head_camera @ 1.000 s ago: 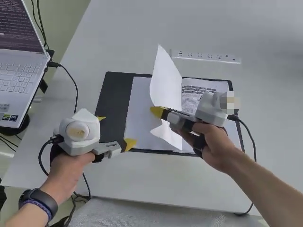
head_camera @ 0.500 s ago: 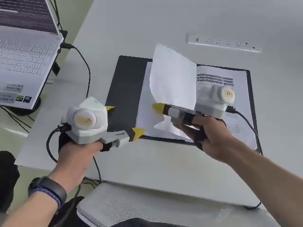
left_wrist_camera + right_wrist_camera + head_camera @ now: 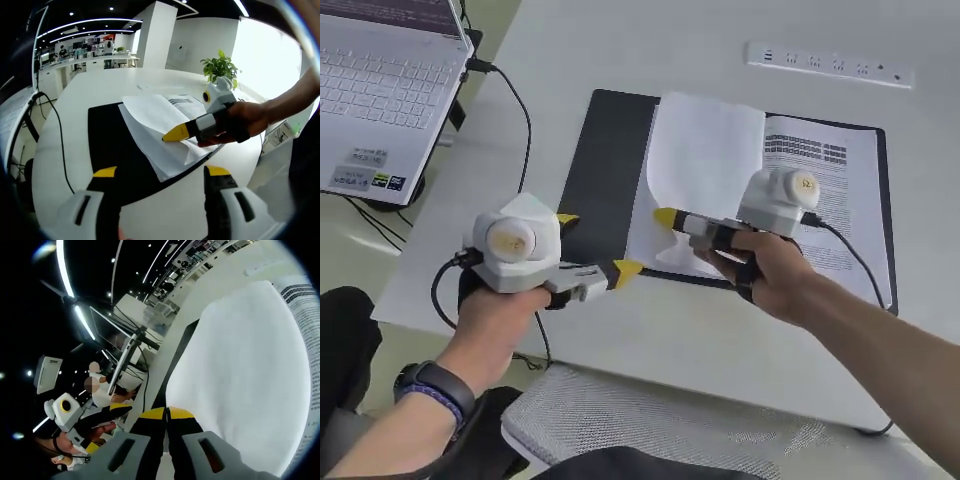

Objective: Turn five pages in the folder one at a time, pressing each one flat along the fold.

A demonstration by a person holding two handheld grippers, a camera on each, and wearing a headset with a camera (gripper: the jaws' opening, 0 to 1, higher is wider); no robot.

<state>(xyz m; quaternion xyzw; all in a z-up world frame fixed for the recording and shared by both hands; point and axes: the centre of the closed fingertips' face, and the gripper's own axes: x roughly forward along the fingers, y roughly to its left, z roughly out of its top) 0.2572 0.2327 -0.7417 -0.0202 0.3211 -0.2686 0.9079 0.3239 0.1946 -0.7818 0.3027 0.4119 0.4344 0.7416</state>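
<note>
Right gripper (image 3: 665,217) pinches its jaws together on the near edge of one lifted page (image 3: 705,160), arched over the open black folder (image 3: 605,150) mid-table. Left gripper (image 3: 596,244) hovers at the folder's near-left corner, jaws apart, empty. Danger: too hard a tug could tear the sheet at the binding or crease it off the fold. Count: one folder, one raised page, two grippers, one laptop (image 3: 380,90), one power strip (image 3: 830,65).

Right claw (image 3: 166,413) closed, pinching white page (image 3: 240,370)
</note>
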